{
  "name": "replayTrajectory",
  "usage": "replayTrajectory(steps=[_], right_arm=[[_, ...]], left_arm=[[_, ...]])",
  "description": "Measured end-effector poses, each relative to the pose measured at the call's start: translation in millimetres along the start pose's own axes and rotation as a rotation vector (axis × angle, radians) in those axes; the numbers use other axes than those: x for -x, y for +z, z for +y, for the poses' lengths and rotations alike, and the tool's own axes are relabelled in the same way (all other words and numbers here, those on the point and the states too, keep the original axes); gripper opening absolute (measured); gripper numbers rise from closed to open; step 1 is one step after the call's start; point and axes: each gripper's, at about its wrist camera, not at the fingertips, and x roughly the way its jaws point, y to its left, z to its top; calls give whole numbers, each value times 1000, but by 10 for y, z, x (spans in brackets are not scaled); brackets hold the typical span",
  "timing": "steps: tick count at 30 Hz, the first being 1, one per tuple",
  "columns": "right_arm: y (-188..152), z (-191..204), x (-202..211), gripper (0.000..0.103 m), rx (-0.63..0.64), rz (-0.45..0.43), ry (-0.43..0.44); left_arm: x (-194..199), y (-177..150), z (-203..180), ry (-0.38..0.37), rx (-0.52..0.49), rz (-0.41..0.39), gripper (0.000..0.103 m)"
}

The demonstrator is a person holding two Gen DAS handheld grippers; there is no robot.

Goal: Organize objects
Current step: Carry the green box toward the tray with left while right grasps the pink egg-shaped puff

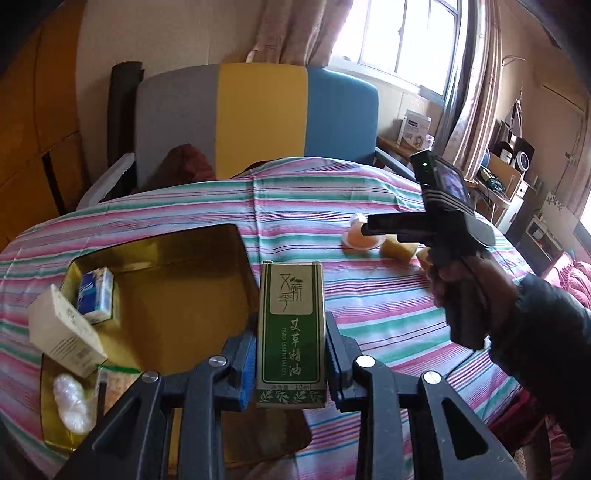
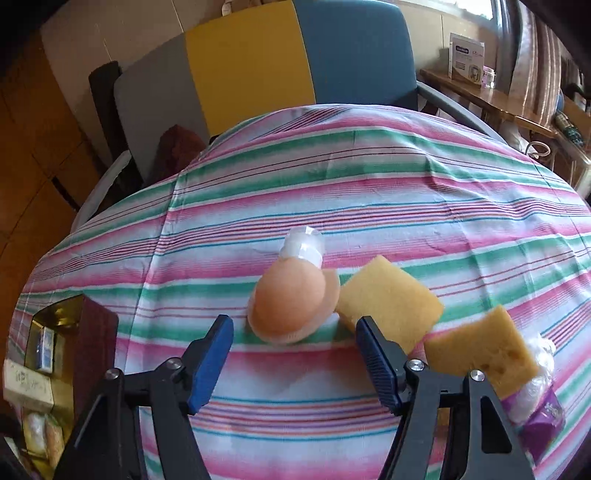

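Daylight glares through the window (image 1: 399, 33); fisheye edges bend and darken.

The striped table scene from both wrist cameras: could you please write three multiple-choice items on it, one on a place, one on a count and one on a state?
1. Where is the blue and white packet?
A. inside the yellow tray
B. on the chair
C. beside the sponges

2. How many yellow sponges lie on the striped cloth?
A. one
B. two
C. four

3. How does the left tool stand?
A. open and empty
B. shut on the green box
C. resting inside the tray

Answers: 1 A, the blue and white packet lies in the yellow tray next to a cream carton. 2 B, two yellow sponges sit side by side on the striped cloth, right of the peach puff. 3 B, the left tool presses both pads on the green box, held upright above the cloth.
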Motion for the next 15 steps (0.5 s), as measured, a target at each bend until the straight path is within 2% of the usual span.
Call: replayTrajectory(steps=[5, 7, 9, 15], right_arm=[[119, 145, -234, 70, 61, 6, -59], [146, 242, -320, 60, 122, 22, -106], [158, 299, -356, 47, 156, 31, -103], [59, 277, -232, 42, 183, 42, -76]], left_arm=[[56, -97, 208, 46, 28, 3, 30], [56, -105, 279, 74, 45, 6, 30], [71, -115, 343, 99, 58, 5, 30], [66, -127, 440, 168, 81, 8, 30]])
